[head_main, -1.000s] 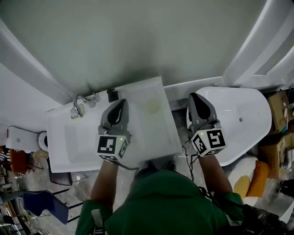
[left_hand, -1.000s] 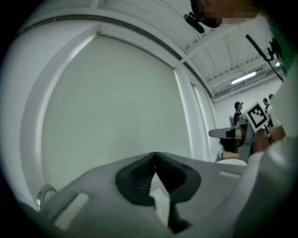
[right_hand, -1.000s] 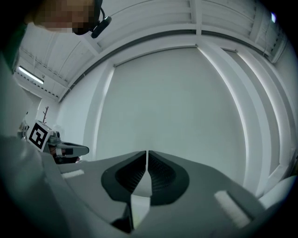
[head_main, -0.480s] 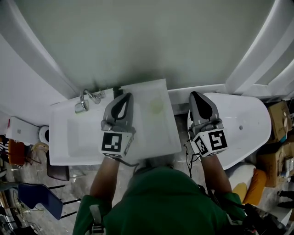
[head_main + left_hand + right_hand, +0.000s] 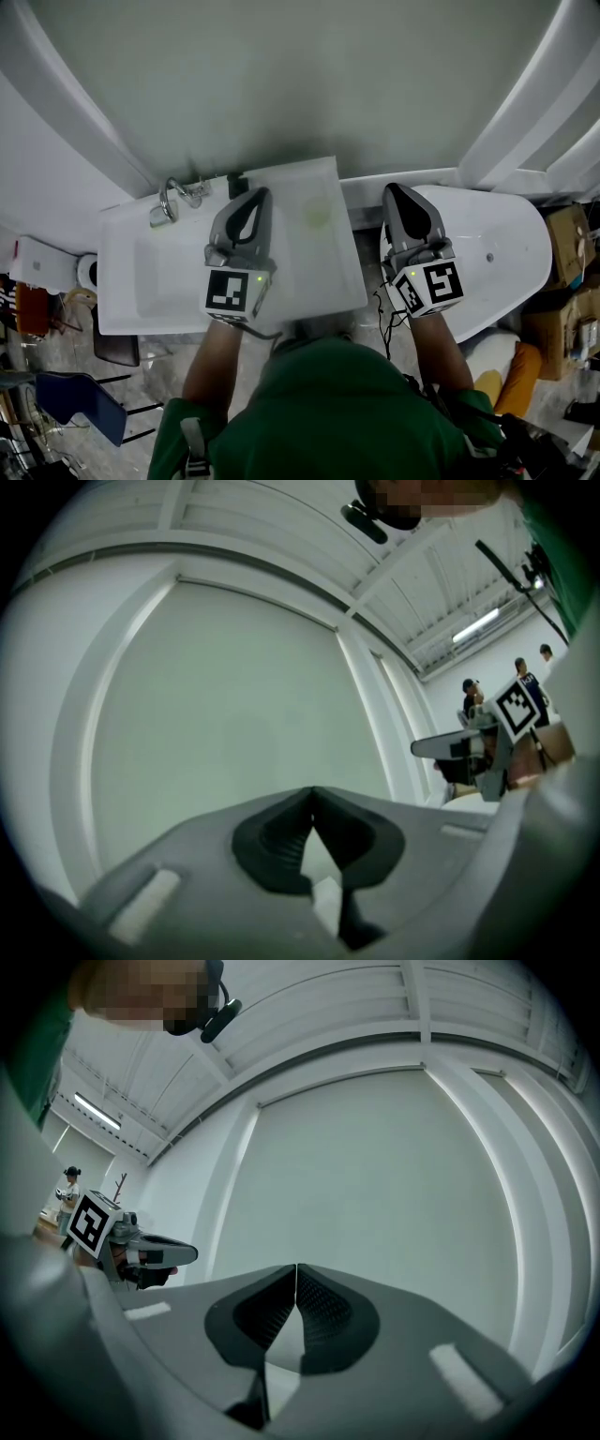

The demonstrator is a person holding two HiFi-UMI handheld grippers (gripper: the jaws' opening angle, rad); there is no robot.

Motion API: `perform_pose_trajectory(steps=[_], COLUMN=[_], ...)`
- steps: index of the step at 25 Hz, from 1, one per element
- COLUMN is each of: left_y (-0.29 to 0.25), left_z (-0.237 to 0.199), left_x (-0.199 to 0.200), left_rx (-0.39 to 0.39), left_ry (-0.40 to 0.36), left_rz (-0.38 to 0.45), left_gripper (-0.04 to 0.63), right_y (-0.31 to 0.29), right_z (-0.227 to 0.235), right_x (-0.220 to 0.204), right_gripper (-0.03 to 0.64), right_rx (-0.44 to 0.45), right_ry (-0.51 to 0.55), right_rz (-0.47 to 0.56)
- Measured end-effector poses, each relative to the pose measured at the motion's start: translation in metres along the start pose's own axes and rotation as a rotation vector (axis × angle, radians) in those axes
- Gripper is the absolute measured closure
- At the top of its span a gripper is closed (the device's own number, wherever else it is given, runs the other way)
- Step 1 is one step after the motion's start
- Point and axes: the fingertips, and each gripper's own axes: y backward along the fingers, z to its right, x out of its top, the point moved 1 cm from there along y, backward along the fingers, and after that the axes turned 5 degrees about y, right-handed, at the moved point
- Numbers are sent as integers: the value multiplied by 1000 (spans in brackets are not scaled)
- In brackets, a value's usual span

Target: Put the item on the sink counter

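Left hand-held gripper [image 5: 261,194] slightly farther forward, closed, above sink counter [image 5: 317,267].

Smooth, glossy, ceramic-looking glaze on the white rectangular sink counter [image 5: 328,267], with one faint yellowish smudge on its flat part. The curved metal tap [image 5: 167,202] is polished chrome with bright reflections. The white oval bathtub [image 5: 506,248] has the same hard, glossy, smooth finish.

The left gripper [image 5: 259,193] and right gripper [image 5: 394,190] have grey moulded plastic shells, matt and smooth. Their inner pads [image 5: 277,841] are black and rubbery-looking, ribbed on the left and finely dotted on the right. The black-and-white marker cubes [image 5: 232,292] carry flat matt print.

The person's green top [image 5: 328,412] is soft, matt cloth. The pale grey-green wall panel [image 5: 300,84] is matt and even. The brown boxes [image 5: 567,220] are dull cardboard.
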Motion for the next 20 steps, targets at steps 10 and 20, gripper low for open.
perform_pose_trajectory(steps=[10, 20], left_y=[-1, -3], left_z=[2, 2], left_x=[-5, -10], left_rx=[1, -4], left_ry=[13, 9], left_rz=[-9, -15], left_gripper=[597, 597], right_y=[1, 2], right_z=[0, 1], right_x=[-2, -4], right_gripper=[612, 612], right_rx=[6, 2], right_ry=[-2, -2], right_rz=[-9, -9])
